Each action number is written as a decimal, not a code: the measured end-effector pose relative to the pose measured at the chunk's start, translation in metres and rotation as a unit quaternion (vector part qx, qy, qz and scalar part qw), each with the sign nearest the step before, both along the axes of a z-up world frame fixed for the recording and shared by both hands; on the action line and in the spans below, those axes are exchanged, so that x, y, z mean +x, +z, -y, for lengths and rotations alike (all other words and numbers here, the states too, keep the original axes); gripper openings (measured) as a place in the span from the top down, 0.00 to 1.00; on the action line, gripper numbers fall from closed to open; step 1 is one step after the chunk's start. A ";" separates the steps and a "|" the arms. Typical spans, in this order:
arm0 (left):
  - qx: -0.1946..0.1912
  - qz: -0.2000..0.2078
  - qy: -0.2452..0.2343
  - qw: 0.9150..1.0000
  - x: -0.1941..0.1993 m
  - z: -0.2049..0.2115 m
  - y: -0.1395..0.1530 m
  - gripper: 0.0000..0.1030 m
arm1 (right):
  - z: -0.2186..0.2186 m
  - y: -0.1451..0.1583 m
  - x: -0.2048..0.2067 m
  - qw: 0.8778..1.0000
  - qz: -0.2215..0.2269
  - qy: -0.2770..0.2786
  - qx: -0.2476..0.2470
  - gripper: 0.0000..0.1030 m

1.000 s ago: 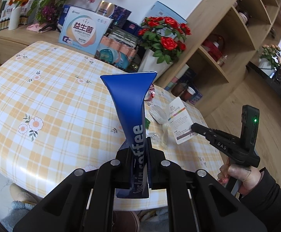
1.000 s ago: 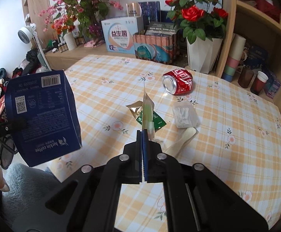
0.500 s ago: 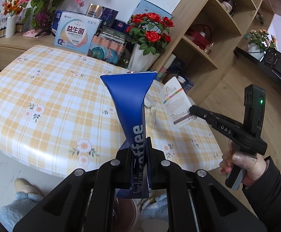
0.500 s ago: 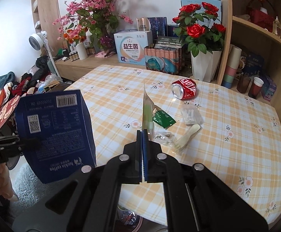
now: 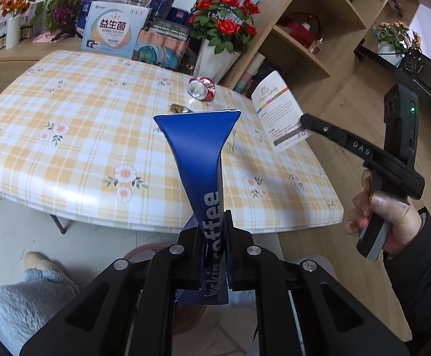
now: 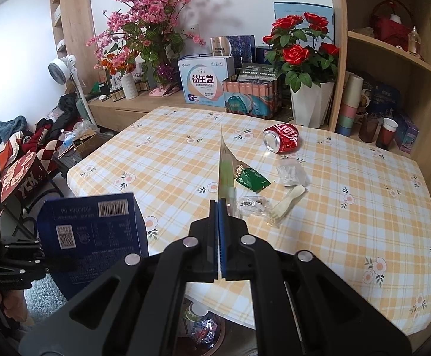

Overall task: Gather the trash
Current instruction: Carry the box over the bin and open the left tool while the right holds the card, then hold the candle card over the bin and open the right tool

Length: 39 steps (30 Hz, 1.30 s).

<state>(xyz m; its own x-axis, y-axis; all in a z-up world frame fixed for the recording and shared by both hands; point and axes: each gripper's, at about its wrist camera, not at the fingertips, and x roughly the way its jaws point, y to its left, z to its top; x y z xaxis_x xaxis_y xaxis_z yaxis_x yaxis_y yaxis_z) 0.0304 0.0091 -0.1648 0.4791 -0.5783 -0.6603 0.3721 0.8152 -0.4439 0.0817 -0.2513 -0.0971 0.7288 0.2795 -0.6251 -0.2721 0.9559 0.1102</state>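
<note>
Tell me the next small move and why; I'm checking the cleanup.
Probably lower both grippers over the bin below the table edge: the left gripper pinches the blue box, the right gripper a flat packet.

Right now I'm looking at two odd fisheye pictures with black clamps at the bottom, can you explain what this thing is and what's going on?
No robot here: a person holds a two-finger clamp tool in each hand, each carrying a camera looking along its fingers.

In the left tool's picture, the left gripper pinches a flattened blue coffee box. The right gripper appears there too, clamping a thin white packet.

In the right tool's picture that packet shows edge-on. On the checked table lie a crushed red can, a green sachet, clear wrappers and a small plastic fork. Below the table's edge sits a bin holding trash.
</note>
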 end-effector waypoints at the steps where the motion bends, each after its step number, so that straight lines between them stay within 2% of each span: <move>1: 0.000 -0.003 -0.002 1.000 -0.001 -0.001 -0.002 0.90 | 0.001 0.000 -0.001 1.000 0.001 -0.001 0.001 0.95; 16: 0.024 -0.045 -0.042 0.998 -0.006 0.011 -0.029 0.89 | 0.001 -0.003 -0.005 1.000 -0.002 -0.002 0.006 0.95; 17: 0.029 -0.046 -0.042 0.998 -0.006 0.012 -0.031 0.82 | 0.000 -0.005 -0.004 1.000 -0.004 -0.002 0.006 0.95; 18: 0.031 -0.045 -0.043 0.998 -0.006 0.013 -0.032 0.64 | -0.001 -0.006 -0.005 1.000 -0.005 -0.001 0.006 0.95; 20: 0.029 -0.033 -0.040 0.998 -0.007 0.012 -0.028 0.51 | -0.002 -0.008 -0.006 1.000 -0.006 0.001 0.008 0.95; 22: 0.030 -0.024 -0.036 0.999 -0.006 0.010 -0.024 0.47 | -0.003 -0.009 -0.009 1.000 -0.007 0.004 0.010 0.95; 26: 0.045 0.018 0.004 0.999 -0.003 -0.002 -0.004 0.28 | -0.006 -0.011 -0.016 1.000 -0.007 0.009 0.015 0.95; 30: 0.060 0.059 0.047 0.995 -0.002 -0.017 0.018 0.10 | -0.010 -0.013 -0.026 1.000 -0.011 0.015 0.021 0.95; 34: 0.081 0.092 0.098 0.988 -0.001 -0.035 0.036 0.06 | -0.016 -0.021 -0.040 0.999 -0.019 0.021 0.021 0.95; 39: 0.083 0.107 0.149 0.979 -0.002 -0.058 0.051 0.06 | -0.025 -0.036 -0.060 0.999 -0.038 0.032 0.022 0.95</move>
<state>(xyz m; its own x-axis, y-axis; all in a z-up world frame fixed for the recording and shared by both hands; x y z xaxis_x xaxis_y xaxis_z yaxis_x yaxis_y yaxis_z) 0.0280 0.0671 -0.1141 0.7485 -0.2845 -0.5990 0.1761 0.9561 -0.2342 0.0220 -0.2260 -0.1330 0.6600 0.3515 -0.6640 -0.3209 0.9310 0.1739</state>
